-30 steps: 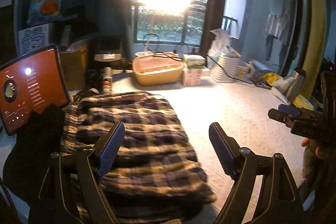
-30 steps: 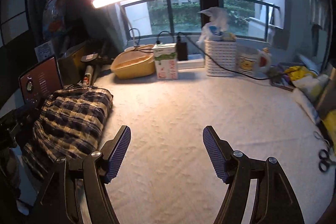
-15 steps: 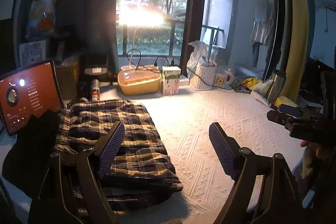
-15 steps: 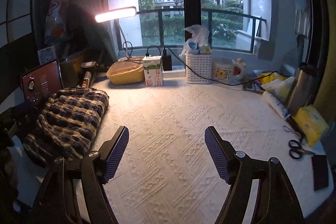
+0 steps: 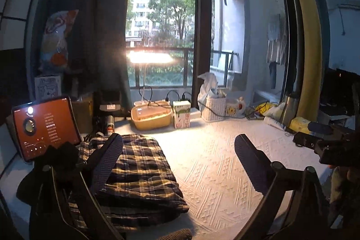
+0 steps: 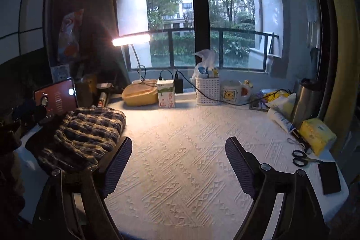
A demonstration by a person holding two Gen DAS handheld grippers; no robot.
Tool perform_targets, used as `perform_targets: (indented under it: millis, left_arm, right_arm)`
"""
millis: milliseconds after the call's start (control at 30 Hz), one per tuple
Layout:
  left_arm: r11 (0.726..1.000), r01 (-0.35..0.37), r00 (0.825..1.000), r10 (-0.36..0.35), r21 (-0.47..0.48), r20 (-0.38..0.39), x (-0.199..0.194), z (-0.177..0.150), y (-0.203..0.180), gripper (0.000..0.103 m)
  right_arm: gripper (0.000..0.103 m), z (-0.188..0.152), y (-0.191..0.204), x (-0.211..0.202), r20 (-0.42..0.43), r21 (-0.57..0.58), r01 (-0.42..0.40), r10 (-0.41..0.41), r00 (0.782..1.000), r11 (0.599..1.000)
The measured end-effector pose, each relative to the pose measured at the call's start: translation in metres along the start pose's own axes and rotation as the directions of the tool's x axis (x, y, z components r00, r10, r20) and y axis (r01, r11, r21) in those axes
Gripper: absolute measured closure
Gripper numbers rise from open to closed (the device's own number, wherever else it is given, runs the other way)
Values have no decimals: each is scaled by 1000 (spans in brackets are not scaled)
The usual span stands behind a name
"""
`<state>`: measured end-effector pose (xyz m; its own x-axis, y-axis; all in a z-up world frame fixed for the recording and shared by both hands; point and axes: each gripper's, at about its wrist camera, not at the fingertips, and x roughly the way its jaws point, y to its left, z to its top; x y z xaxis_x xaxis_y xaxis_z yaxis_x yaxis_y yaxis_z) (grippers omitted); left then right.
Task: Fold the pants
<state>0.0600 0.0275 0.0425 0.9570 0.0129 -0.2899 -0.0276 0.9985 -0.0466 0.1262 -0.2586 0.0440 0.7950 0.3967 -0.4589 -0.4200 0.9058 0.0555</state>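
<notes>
The plaid pants [image 5: 135, 174] lie folded into a compact rectangular stack at the left side of the worktop [image 5: 225, 172], on its white textured cover, just right of a lit tablet [image 5: 46, 125] propped at the left edge. In the right wrist view the same pants [image 6: 87, 134] sit left of the gripper, near the worktop's left edge.

Left gripper [image 5: 177, 163]: jaws spread wide, having just been opening, with nothing between them; it hangs above the near right part of the stack without contact.

Right gripper [image 6: 178, 163]: jaws spread, likewise just opening, empty, over bare cover well right of the pants.

Along the far edge stand a yellow basin [image 6: 140, 93], a carton [image 6: 166, 93], a white basket [image 6: 207, 91] and a mug [image 6: 234, 91]. Scissors [image 6: 302, 158] lie near the right edge.
</notes>
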Motion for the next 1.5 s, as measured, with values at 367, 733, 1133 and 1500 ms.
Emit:
perform_targets:
  millis: [367, 733, 1133, 1500]
  left_arm:
    - [998, -54, 987, 49, 29, 152, -31, 3, -7, 1]
    - [995, -94, 984, 98, -34, 145, -25, 0, 6, 1]
    - [995, -93, 990, 96, -37, 108, -18, -8, 5, 1]
    - [997, -72, 993, 75, -32, 92, -16, -7, 1, 1]
  right_arm:
    - [2, 9, 23, -41, 152, -57, 69, -60, 987, 996]
    - [1, 8, 18, -45, 173, -42, 127, -118, 978, 991]
    - [1, 1, 15, -30, 127, -29, 108, -103, 987, 994]
    - [1, 1, 14, -27, 119, -27, 105, -101, 988, 994]
